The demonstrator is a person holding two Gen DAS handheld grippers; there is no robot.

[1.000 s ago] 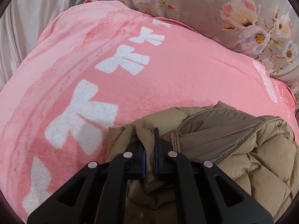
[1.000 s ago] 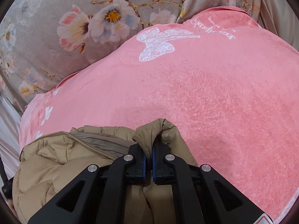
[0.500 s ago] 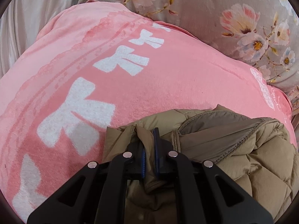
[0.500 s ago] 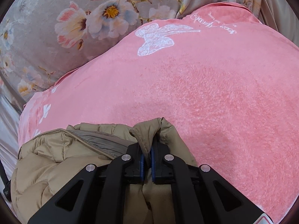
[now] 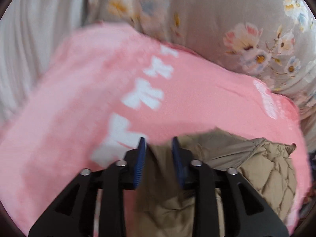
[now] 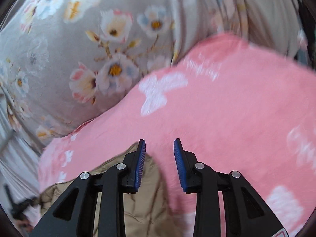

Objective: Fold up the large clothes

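On the far left of the left wrist view hangs a pale pleated curtain [image 5: 29, 45], and next to it the pink blanket [image 5: 79, 102] with its white bow shapes spreads across the middle of the frame, blurred by motion. The left gripper [image 5: 158, 144] stands with its two blue-padded fingers [image 5: 140, 164] spread apart and nothing clamped between them — the tan quilted jacket [image 5: 262, 169] lies loose on the blanket beneath and to the right of them, its smooth lining turned up along the near edge and its diamond stitching showing at the lower right. Behind the blanket, toward the upper right, sits the grey floral bedding [image 5: 246, 45]. In the right wrist view the same floral bedding [image 6: 83, 59] fills the upper left, and the jacket [image 6: 146, 201] shows as a tan mass at the lower left, lying on the blanket under the left finger; whether the pad touches the cloth cannot be told through the blur. The right gripper [image 6: 159, 144] is likewise spread wide, its fingers [image 6: 180, 164] framing only bare pink blanket [image 6: 227, 118] — a white butterfly print lies just ahead of them. At the top right edge the pale curtain [image 6: 266, 13] shows again.
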